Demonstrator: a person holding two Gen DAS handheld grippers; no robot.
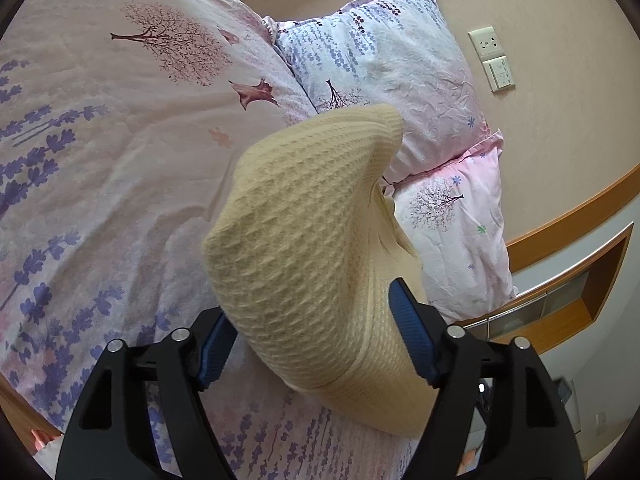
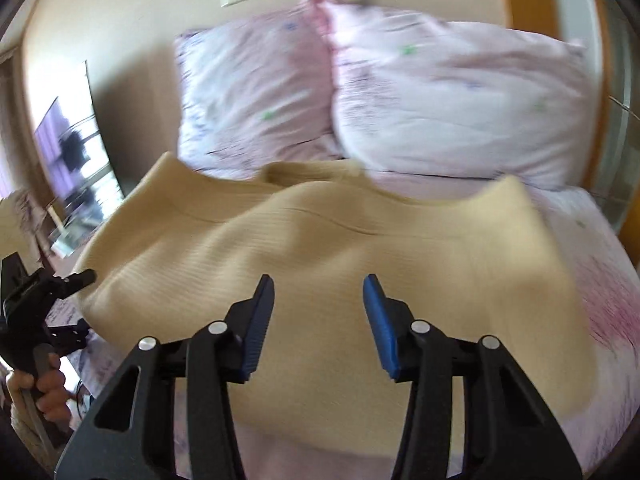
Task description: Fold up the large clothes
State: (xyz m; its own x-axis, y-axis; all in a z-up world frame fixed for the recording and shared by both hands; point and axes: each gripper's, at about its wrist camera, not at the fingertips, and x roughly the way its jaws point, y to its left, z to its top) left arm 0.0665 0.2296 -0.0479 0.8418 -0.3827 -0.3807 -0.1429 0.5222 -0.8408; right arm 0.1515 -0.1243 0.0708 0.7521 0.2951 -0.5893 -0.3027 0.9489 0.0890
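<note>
1. The cream knit garment (image 2: 320, 248) lay spread on the floral bed (image 2: 600, 300), its collar edge toward two pillows (image 2: 440, 92); its long axis apparently ran across the right wrist view.
2. The left tool (image 1: 316, 340) stood parted with a bunched fold of knit (image 1: 304, 240) between its pads, though whether they pinched it could not be told.
3. The right tool (image 2: 319, 320) hovered open and empty, directly over the garment's near half; judged the nearer to that hem.
</note>
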